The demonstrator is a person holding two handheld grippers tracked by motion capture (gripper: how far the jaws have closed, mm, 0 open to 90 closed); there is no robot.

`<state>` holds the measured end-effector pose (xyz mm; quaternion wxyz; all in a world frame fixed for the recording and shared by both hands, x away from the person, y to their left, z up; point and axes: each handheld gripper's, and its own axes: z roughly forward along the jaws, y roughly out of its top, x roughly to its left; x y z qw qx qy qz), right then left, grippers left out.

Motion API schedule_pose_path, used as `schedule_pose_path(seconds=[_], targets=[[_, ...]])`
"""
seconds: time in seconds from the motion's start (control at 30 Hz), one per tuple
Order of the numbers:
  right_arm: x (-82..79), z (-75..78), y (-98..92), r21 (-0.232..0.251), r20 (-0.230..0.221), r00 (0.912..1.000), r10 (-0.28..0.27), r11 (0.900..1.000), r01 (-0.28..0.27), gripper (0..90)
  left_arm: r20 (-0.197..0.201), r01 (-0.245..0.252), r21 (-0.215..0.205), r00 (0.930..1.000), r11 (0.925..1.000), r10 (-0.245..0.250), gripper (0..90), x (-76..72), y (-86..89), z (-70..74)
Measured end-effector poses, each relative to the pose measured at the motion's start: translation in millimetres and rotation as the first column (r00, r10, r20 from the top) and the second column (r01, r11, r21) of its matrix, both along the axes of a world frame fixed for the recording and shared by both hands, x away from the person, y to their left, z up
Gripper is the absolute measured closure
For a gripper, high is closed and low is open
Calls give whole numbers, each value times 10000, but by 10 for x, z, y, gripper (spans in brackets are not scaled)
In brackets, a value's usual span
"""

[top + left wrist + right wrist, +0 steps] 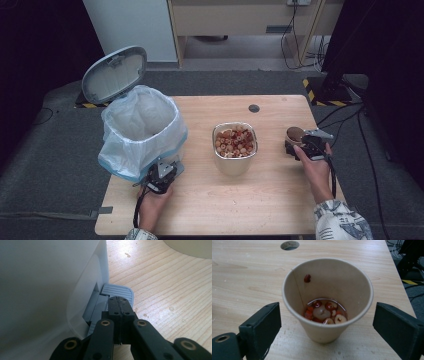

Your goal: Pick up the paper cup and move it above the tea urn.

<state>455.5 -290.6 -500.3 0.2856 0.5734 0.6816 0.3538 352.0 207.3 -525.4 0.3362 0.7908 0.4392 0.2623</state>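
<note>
A white pedal bin [142,125] lined with a plastic bag stands at the table's left, its grey lid [114,74] tipped up. My left gripper [161,175] is at its base. In the left gripper view the jaws [119,301] are shut with nothing between them, their tips resting on the grey foot pedal [116,290]. A paper cup [295,134] stands at the right. My right gripper [328,316] is open around the cup [332,280], with a gap on each side. The cup holds a little liquid with red and pale fruit pieces [324,311].
A metal container [234,165] full of red and tan pieces stands mid-table. A round cable hole [254,108] lies near the far edge. The right table edge is close behind the cup. Cables and a black stand lie on the floor at the right.
</note>
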Motion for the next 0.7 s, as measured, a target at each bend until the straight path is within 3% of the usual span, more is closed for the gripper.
schedule_pose_path(seconds=[0.27, 0.47, 0.57, 0.7], targets=[[131, -115, 1, 373, 186, 9998, 63, 9993, -70, 160, 18, -17, -48, 10000, 10000, 18, 891, 0, -8, -2], [203, -208, -40, 992, 191, 9998, -28, 9951, 8, 182, 43, -15, -30, 10000, 10000, 15, 891, -2, -9, -4], [202, -224, -13, 914, 405, 9990, 174, 9956, -210, 260, 32, -21, -33, 10000, 10000, 21, 891, -2, -9, -3], [205, -221, 2, 719, 518, 9981, 340, 9967, -377, 282, 34, -24, -45, 10000, 10000, 25, 891, -2, -8, -4]])
